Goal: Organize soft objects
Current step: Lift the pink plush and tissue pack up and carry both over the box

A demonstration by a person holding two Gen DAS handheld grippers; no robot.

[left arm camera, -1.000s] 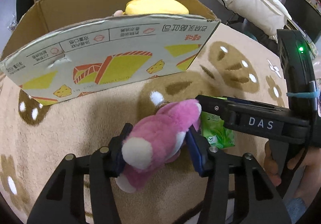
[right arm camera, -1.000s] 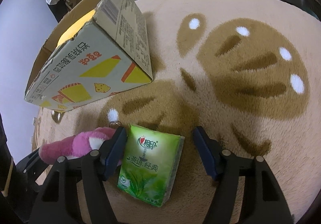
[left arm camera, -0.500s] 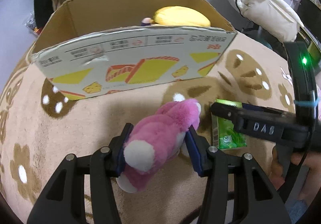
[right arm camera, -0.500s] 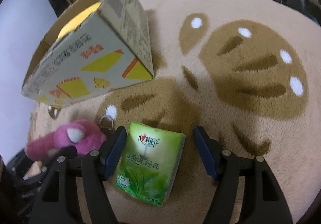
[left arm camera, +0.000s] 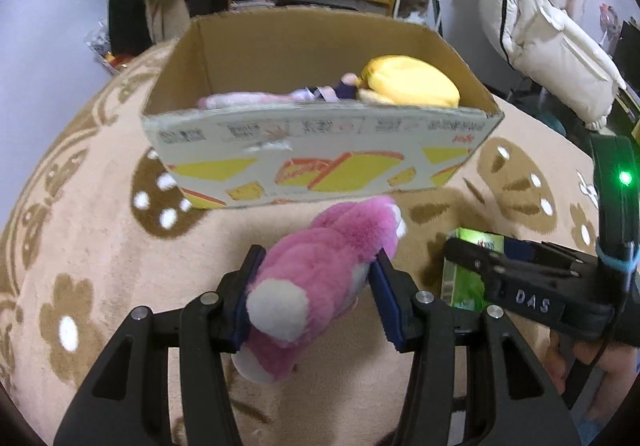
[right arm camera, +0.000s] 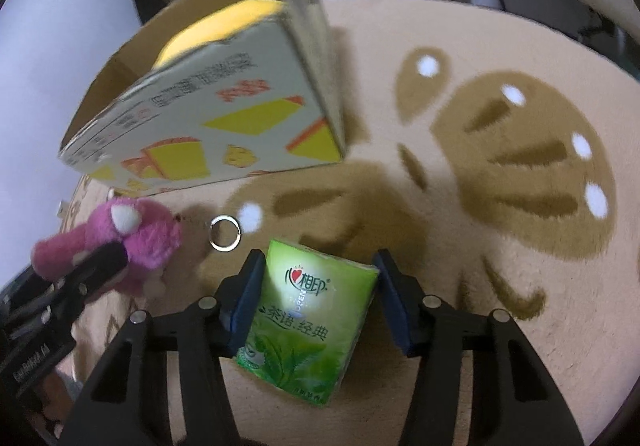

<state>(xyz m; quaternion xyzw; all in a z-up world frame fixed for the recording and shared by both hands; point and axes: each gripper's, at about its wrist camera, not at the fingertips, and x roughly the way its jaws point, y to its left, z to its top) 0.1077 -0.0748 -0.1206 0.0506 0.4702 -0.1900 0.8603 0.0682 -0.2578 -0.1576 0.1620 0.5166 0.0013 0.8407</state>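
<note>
Left wrist view: our left gripper (left arm camera: pixel 316 298) pinches a pink plush toy (left arm camera: pixel 320 278) between its blue pads, the toy lifted off the beige rug (left arm camera: pixel 100 246) and hanging in front of the printed cardboard box (left arm camera: pixel 320 154). A second ago the box rim blocked most of its inside; now we look over the rim and see a yellow plush (left arm camera: pixel 408 86) at the right end and a pale doll (left arm camera: pixel 272 98) lying along the near wall. The toy sits in the same pinch as before, white foot toward the camera.

Beside it, our right gripper (right arm camera: pixel 316 298) straddles a green tissue pack (right arm camera: pixel 308 322) that lies on the rug. Its jaws, spread wide of the pack a second ago, are closing: the left pad now meets the pack's edge, and the right pad stands just at the opposite corner; we cannot tell whether it touches. From this side the toy has risen clear of the rug since the earlier frame, baring a metal key ring (right arm camera: pixel 225 233) on its chain just ahead of the pack. A hand (left arm camera: pixel 592 366) grips the right gripper's handle at the lower right of the left view.
</note>
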